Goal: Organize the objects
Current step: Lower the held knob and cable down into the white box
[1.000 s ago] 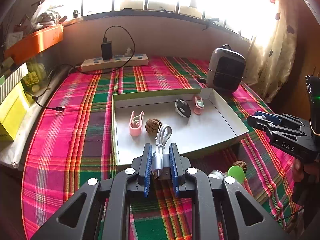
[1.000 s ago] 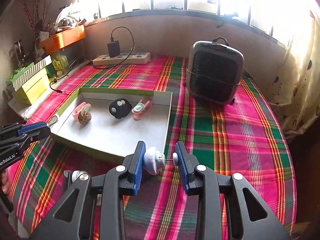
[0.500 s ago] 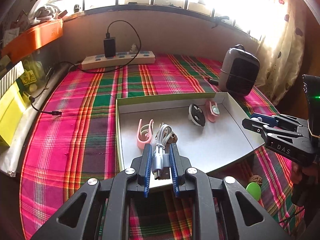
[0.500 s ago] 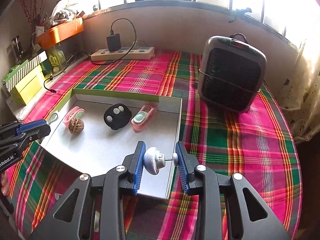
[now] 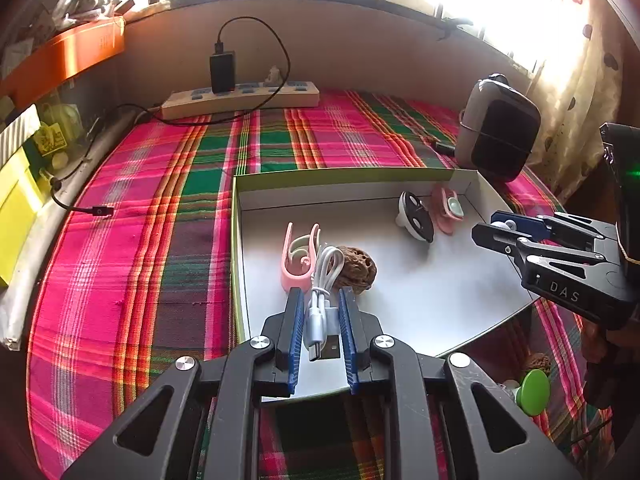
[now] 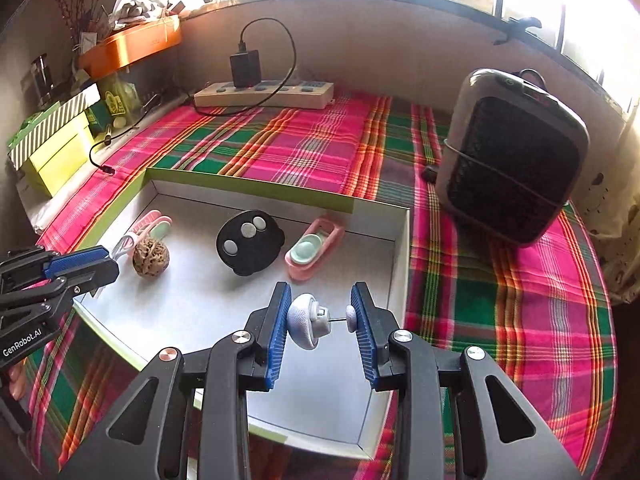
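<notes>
The left gripper point(image 5: 319, 322) pinches a bundled white cable point(image 5: 323, 300) above the tray point(image 5: 340, 178) near its front-left corner; the right gripper point(image 6: 322, 320) clamps a small white spinning top point(image 6: 307, 320) endwise over the tray's right edge. Released early, the top could roll out, and the cable might snag the walnut point(image 5: 356, 270).

The premises were a private home, a lived-in room by a window rather than any commercial or laboratory setting. The counter was covered with a pink, green and orange plaid woven cloth point(image 6: 304, 148). A cream plastic power strip point(image 6: 264, 95) lay along the rear wall with a black charger block point(image 6: 245, 67) plugged in. A small grey and black portable heater point(image 6: 514, 160) stood on the cloth. A patterned cream fabric curtain point(image 5: 576, 92) hung at the barred window. A cluttered orange plastic tray point(image 6: 132, 45) and yellow cardboard boxes point(image 6: 54, 156) occupied the side ledge.
</notes>
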